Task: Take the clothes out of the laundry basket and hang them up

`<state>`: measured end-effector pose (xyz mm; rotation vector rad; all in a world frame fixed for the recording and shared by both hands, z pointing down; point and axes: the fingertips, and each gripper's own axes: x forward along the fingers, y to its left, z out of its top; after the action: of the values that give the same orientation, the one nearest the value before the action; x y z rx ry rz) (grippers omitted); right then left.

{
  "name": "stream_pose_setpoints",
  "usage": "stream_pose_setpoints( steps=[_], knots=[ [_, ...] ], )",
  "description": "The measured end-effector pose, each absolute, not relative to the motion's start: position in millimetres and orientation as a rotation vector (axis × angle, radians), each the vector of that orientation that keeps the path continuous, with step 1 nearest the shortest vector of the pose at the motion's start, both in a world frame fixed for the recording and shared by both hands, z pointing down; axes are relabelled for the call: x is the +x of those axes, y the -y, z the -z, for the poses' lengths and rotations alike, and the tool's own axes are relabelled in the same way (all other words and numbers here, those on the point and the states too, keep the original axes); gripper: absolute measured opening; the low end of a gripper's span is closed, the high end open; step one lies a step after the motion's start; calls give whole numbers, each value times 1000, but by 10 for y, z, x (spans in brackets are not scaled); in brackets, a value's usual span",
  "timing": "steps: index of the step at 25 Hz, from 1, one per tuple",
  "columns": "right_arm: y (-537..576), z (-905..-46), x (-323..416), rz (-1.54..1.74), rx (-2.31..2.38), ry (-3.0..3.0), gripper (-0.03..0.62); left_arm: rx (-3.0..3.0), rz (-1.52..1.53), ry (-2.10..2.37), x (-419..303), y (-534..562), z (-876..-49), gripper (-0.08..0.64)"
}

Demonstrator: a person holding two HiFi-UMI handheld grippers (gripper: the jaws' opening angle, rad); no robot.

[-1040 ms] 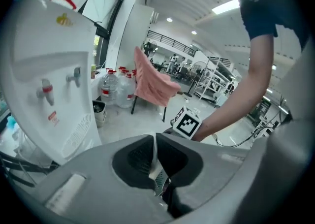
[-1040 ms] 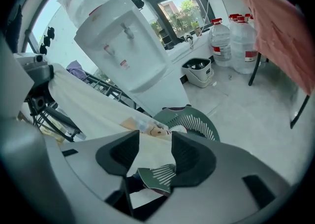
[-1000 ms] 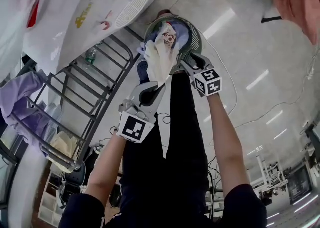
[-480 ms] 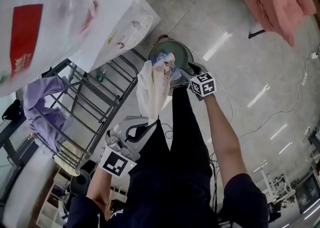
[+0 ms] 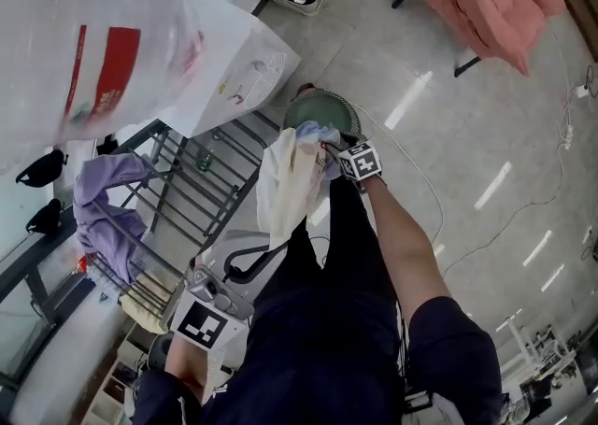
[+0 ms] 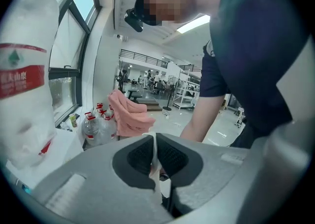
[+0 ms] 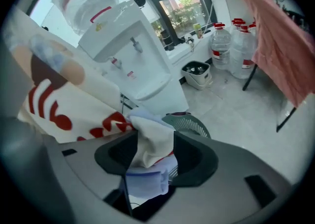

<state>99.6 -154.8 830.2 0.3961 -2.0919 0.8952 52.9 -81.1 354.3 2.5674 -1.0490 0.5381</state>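
The cream garment with red print (image 5: 285, 180) hangs between your grippers, above the round green laundry basket (image 5: 348, 115). Left gripper (image 6: 155, 151) jaws pinch only a thin hem: may slip. Right gripper (image 7: 150, 151) jaws, just been opening, grip a bunch that includes pale blue cloth (image 7: 145, 181). Loosen more and it drops.

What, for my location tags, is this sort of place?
Probably a big shared workroom or lab hall rather than a home: a white water dispenser stands by the window, spare clear red-capped water bottles sit on the floor, and white shelving racks fill the far end of a long open room.
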Motion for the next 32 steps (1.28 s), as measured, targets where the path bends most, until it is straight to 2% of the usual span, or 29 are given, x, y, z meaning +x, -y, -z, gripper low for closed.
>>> stream_pose_setpoints(
  steps=[7,8,9,10,11,18,21,25,32],
  knots=[
    [1418,-8470,1154,-1090,559,1987,267,2595,-508,981,542,649,-3177,23],
    [1423,-8449,1099,-1113,557,2003,223,2595,-487,979,535,635,-3138,23],
    [1445,-8415,1043,-1128,562,2021,143,2592,-468,982,529,624,-3111,23],
    [1471,-8376,987,-1136,570,2037,20,2590,-454,987,523,609,-3101,23],
    [1493,-8335,935,-1132,577,2054,8,2585,-445,993,517,587,-3106,23],
    [1701,-7452,746,-728,563,2295,5,2582,-444,1005,456,355,-3329,23],
    [1758,-6916,696,-568,535,2367,5,2374,-491,1021,342,145,-3747,23],
    [1916,-6249,631,-345,517,2422,5,2413,-538,1060,310,202,-4197,23],
    [1960,-5418,537,-235,523,2459,5,2362,-544,1078,349,342,-4904,25]
  ],
)
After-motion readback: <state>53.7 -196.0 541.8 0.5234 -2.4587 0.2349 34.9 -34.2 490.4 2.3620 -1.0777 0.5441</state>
